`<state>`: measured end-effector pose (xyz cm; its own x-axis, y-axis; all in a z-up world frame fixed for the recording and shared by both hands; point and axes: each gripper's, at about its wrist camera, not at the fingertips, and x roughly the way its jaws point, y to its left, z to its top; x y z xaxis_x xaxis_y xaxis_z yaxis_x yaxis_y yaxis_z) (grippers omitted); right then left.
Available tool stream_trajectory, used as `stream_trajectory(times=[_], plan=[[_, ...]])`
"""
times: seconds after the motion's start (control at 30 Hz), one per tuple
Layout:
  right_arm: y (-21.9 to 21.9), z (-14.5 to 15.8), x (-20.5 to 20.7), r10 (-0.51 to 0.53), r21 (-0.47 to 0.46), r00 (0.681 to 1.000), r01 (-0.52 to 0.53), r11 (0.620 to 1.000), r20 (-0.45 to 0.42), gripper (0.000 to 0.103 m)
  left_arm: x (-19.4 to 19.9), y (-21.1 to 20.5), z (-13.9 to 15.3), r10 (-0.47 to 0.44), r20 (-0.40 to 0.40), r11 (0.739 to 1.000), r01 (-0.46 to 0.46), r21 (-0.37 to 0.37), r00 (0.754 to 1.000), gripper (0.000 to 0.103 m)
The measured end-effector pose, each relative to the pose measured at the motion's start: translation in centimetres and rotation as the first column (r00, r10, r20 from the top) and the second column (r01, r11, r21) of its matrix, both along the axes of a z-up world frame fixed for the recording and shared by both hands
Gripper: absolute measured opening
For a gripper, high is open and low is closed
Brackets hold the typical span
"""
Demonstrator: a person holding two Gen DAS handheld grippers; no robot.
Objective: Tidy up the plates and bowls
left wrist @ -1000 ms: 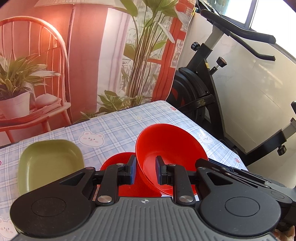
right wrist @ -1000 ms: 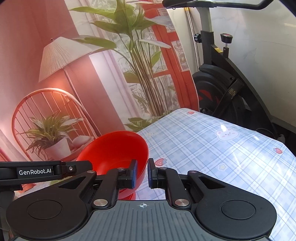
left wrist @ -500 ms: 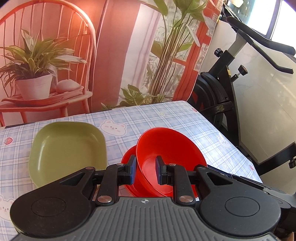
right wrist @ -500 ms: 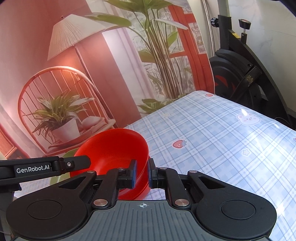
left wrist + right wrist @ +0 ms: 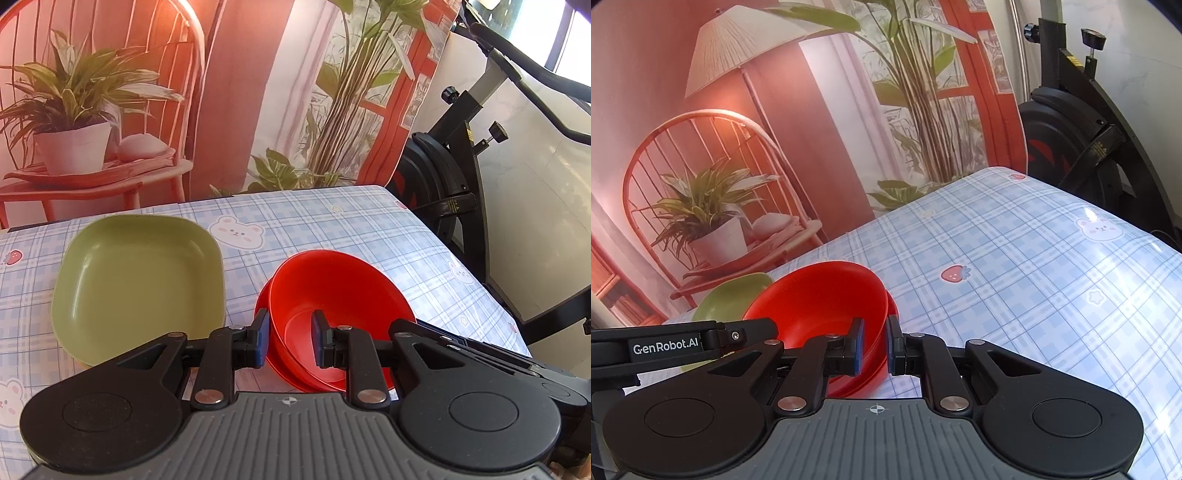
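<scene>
I see the table [image 5: 332,221] under a blue plaid cloth. On it sits the green square plate [image 5: 136,280], just beside the red bowls. The upper red bowl [image 5: 332,291] is tilted inside the lower red bowl [image 5: 263,314]. My right hand-held gripper [image 5: 874,345] pinches the upper bowl's rim, jaws nearly closed. My left hand-held gripper [image 5: 288,338] straddles the opposite rim, jaws partly open, contact unclear.

Both grippers, L [image 5: 287,341] & R [image 5: 874,349], part-closed (fingers level).
</scene>
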<state>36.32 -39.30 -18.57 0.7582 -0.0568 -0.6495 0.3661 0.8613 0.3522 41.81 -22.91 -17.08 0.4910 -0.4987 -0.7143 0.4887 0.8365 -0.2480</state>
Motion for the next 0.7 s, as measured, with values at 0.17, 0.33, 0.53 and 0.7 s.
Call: stream_trajectory(times=[0.17, 0.33, 0.53, 0.7], plan=[[-0.01, -0.36, 0.18, 0.001, 0.004, 1.0, -0.001, 1.0, -0.008, 0.012, 0.11, 0.05, -0.35, 0.004, -0.004, 1.0, -0.004, 0.004, 1.0, 0.024], [0.04, -0.63, 0.4, 0.007, 0.004, 1.0, -0.007, 1.0, -0.011, 0.012, 0.16, -0.07, -0.65, 0.007, -0.008, 1.0, -0.007, 0.015, 1.0, 0.024], [0.2, -0.9, 0.33, 0.01, 0.005, 1.0, -0.01, 1.0, -0.016, 0.013, -0.01, -0.3, -0.76, -0.001, -0.005, 1.0, 0.001, 0.031, 1.0, 0.024], [0.19, -0.94, 0.34, 0.011, 0.005, 1.0, -0.011, 1.0, -0.016, 0.013, 0.06, -0.2, -0.95, 0.001, -0.011, 0.999, -0.001, 0.033, 1.0, 0.024]])
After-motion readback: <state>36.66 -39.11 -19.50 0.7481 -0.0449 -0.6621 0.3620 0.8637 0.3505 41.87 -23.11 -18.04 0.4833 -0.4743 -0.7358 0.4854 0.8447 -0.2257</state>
